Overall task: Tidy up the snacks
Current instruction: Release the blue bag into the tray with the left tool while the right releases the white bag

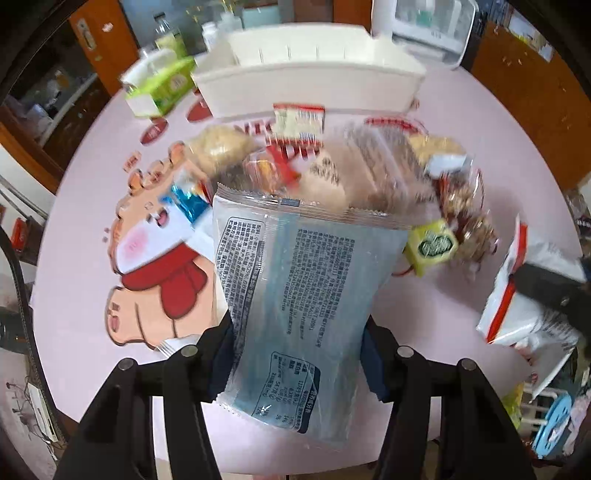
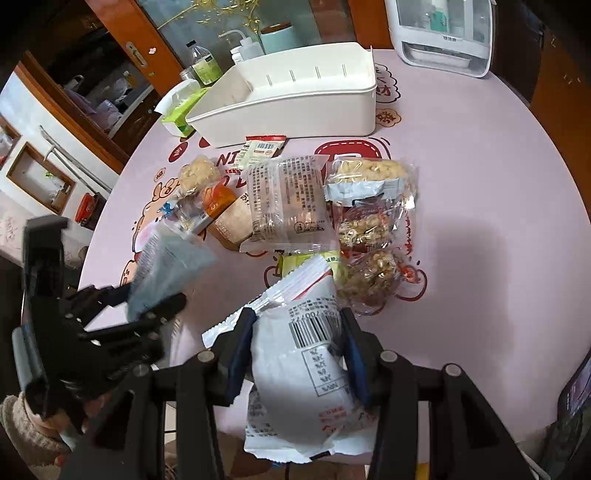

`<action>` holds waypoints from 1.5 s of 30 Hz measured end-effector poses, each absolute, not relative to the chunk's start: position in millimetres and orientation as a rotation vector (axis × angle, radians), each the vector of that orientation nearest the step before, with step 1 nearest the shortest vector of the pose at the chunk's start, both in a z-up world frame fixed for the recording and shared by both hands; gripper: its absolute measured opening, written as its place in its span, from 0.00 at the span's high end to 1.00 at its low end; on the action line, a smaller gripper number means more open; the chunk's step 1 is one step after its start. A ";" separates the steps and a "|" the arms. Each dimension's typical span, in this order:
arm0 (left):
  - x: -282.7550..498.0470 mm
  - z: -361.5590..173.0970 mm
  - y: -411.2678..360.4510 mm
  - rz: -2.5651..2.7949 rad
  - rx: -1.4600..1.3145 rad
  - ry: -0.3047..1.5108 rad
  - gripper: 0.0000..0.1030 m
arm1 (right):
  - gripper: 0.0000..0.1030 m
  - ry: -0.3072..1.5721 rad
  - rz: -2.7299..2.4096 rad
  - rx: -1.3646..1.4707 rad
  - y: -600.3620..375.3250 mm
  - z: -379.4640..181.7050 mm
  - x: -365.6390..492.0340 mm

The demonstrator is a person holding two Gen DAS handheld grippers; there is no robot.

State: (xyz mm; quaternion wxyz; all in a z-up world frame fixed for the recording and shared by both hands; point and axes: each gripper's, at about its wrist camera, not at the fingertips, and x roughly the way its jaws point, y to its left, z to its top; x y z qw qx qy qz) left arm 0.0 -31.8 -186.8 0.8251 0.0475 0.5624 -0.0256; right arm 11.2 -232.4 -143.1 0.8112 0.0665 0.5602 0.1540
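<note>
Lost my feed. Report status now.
Left gripper shut on blue packet. Right gripper shut on white packet. White bin empty, path open.

A home dining or living room. The round counter [image 2: 480, 184] wears a pink cartoon-printed cover and carries household clutter: a green tissue pack [image 2: 183, 107], a plastic drink bottle [image 2: 201, 62], a white squeeze bottle [image 2: 245, 48], a white plastic storage bin [image 2: 295, 110] and a loose heap of packaged snacks [image 2: 295, 206]. Behind it stand orange-brown wooden cabinets with glass doors [image 2: 122, 44] and a white countertop appliance with a clear window [image 2: 439, 33]. Decorative gold sprigs rise from a pale blue-green jar [image 2: 277, 35]
</note>
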 end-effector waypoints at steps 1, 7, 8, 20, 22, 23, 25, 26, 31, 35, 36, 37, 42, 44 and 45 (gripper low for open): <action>-0.4 -180.3 -31.9 -0.051 0.095 1.182 0.45 | 0.55 1.193 0.336 0.141 -233.6 -142.2 11.2; -0.5 -139.9 -25.6 -0.039 0.058 1.117 0.45 | 0.55 1.160 0.376 0.142 -232.6 -133.5 15.3; 0.6 -134.6 -23.3 -0.040 0.052 1.111 0.45 | 0.55 1.152 0.381 0.144 -232.6 -131.1 16.3; 50.9 -59.1 -12.1 -0.132 -0.030 0.993 0.45 | 0.55 1.039 0.352 0.158 -239.5 -83.6 58.8; 67.3 -41.8 -15.0 -0.154 -0.013 0.956 0.45 | 0.55 1.018 0.336 0.163 -242.0 -73.2 71.1; 73.9 -34.6 -15.8 -0.162 -0.007 0.940 0.45 | 0.55 1.003 0.326 0.165 -242.9 -67.0 79.0; 92.1 -17.4 -17.0 -0.176 0.008 0.902 0.45 | 0.55 0.968 0.306 0.160 -243.2 -54.7 95.0; 101.7 -9.2 -17.2 -0.181 0.015 0.884 0.45 | 0.55 0.945 0.290 0.154 -242.9 -47.9 103.5; 155.1 18.1 -21.9 -0.178 0.064 0.802 0.45 | 0.55 0.847 0.196 0.150 -239.0 -21.8 155.4; 197.1 21.8 -23.1 -0.161 0.066 0.769 0.45 | 0.55 0.776 0.121 0.149 -233.7 -12.3 196.6; 208.2 20.2 -23.1 -0.154 0.066 0.765 0.45 | 0.55 0.763 0.110 0.155 -231.9 -12.7 206.2; 223.8 15.5 -22.0 -0.137 0.064 0.765 0.45 | 0.55 0.753 0.099 0.163 -230.2 -13.2 214.6; 279.6 -21.8 -13.6 -0.076 0.039 0.836 0.45 | 0.55 0.788 0.047 0.143 -210.5 -36.9 262.7; 296.0 -41.6 -12.3 -0.053 0.044 0.874 0.45 | 0.55 0.820 0.038 0.126 -201.3 -50.6 275.7; 302.8 -51.5 -12.7 -0.046 0.051 0.891 0.45 | 0.55 0.833 0.037 0.115 -197.2 -57.5 280.4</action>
